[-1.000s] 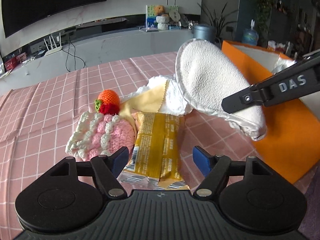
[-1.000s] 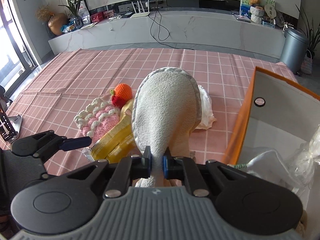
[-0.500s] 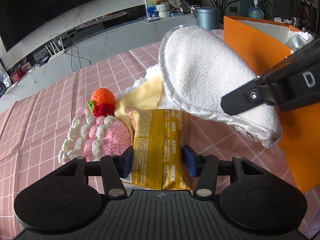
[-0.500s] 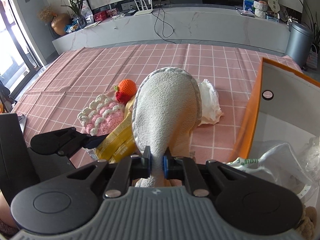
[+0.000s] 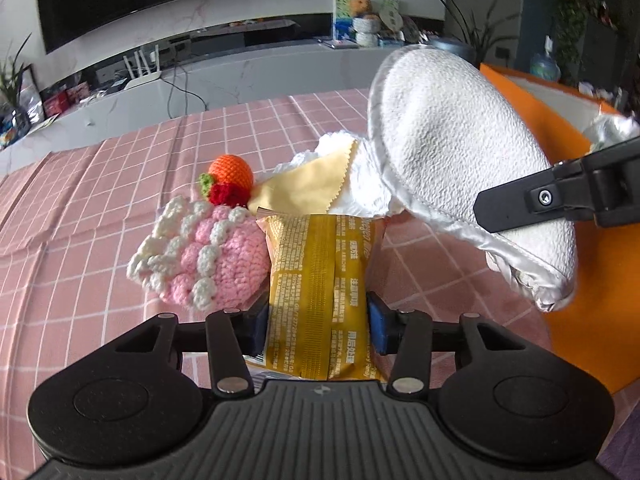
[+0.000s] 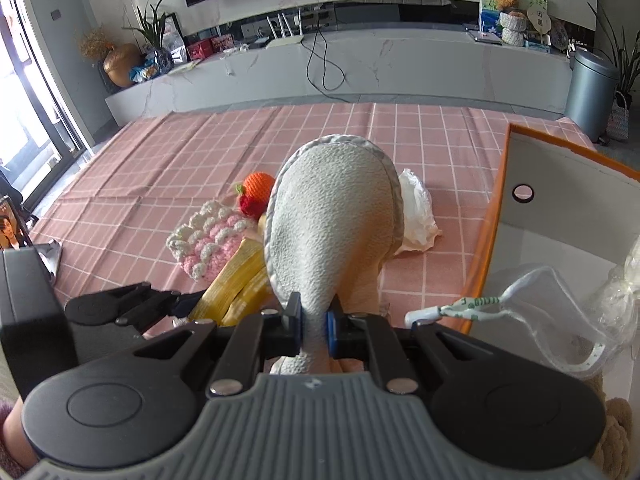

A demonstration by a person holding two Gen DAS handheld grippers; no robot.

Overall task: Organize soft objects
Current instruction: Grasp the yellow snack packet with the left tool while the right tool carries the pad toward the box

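Observation:
A yellow snack packet lies on the pink checked tablecloth. My left gripper is closing on it, and both blue pads touch its sides. Beside the packet on the left sits a pink and white crochet cake. Behind that are a crochet orange and a strawberry. My right gripper is shut on the narrow end of a white terry pad with silver trim, held above the table. The pad hangs right of the packet.
An orange box with a white inside stands at the right and holds clear plastic bags. A yellow cloth and a white crumpled bag lie behind the packet. A grey bin stands beyond the table.
My left gripper's jaws have narrowed from wide apart until they touch the packet's sides. The right gripper and the white pad have hardly moved.

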